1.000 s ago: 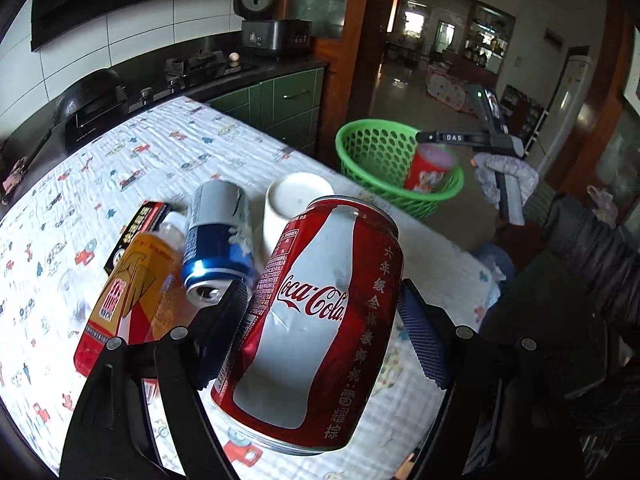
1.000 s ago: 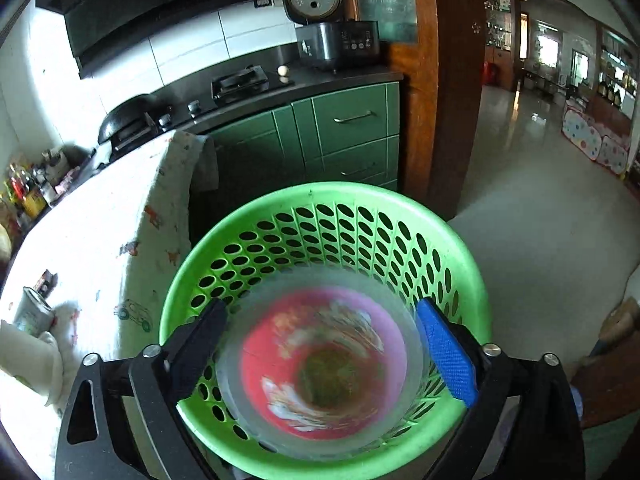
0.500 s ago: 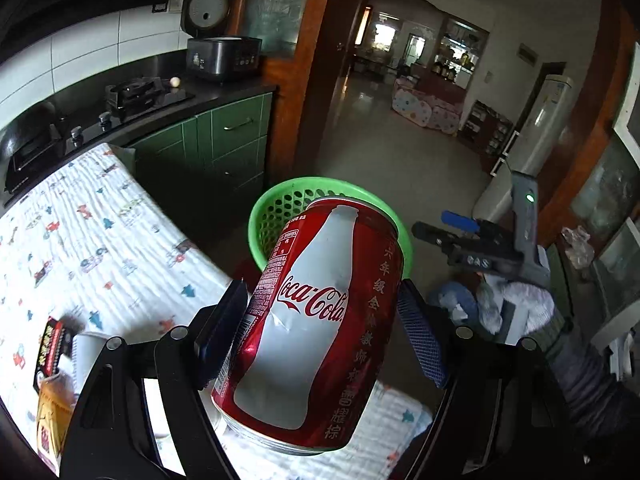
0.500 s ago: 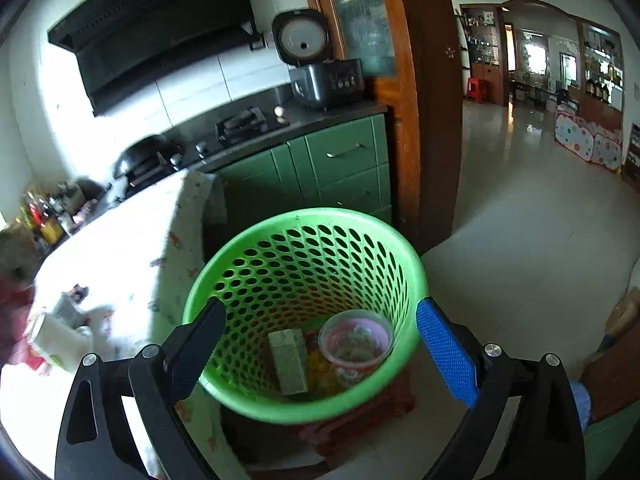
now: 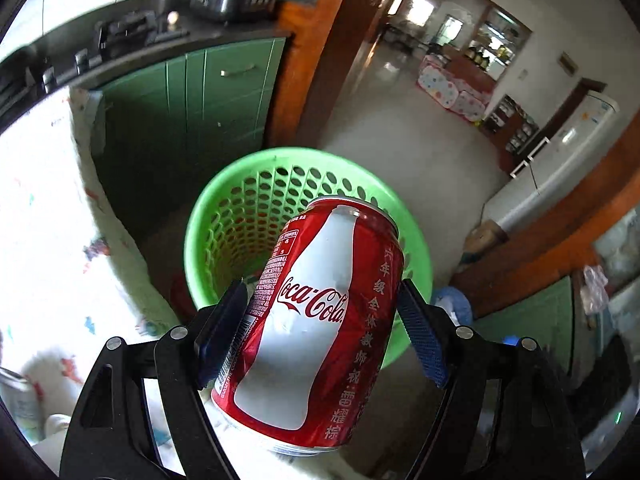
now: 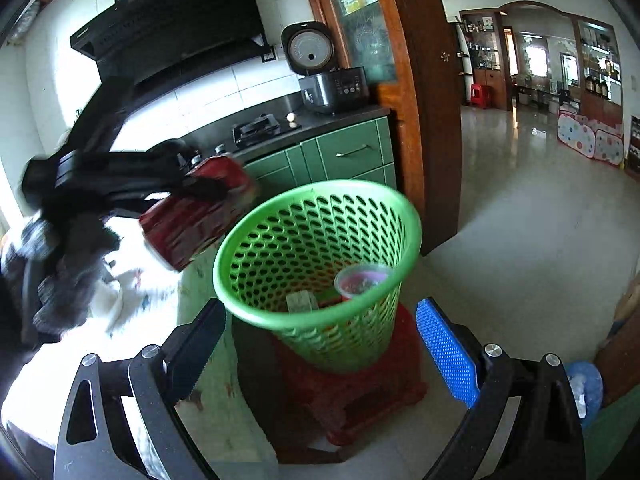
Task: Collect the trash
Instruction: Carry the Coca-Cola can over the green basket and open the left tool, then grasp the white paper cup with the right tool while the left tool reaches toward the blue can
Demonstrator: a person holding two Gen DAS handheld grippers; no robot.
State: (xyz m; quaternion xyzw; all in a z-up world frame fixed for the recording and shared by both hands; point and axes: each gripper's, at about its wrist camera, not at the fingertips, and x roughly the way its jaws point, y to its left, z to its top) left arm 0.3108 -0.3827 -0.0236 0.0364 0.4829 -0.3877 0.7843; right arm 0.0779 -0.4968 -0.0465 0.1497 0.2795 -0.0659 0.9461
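Note:
My left gripper (image 5: pixel 320 332) is shut on a red Coca-Cola can (image 5: pixel 316 320) and holds it in the air just before the rim of the green perforated basket (image 5: pixel 224 216). In the right wrist view the can (image 6: pixel 198 216) hangs at the left of the basket (image 6: pixel 320 248), blurred by motion. My right gripper (image 6: pixel 320 352) is open and empty, in front of the basket and back from it. Inside the basket lie a pink cup (image 6: pixel 362 280) and a greenish carton (image 6: pixel 302 302).
The basket stands on a red stool (image 6: pixel 360 392) on the floor beside the table with a printed cloth (image 5: pixel 44 216). Green cabinets (image 6: pixel 352 156) and a wooden door frame (image 6: pixel 424 100) are behind. A can (image 5: pixel 16 400) lies on the table at the lower left.
My left gripper has carried the Coca-Cola can from over the table to the basket. My right gripper has let the pink cup fall into the basket and has drawn back, open.

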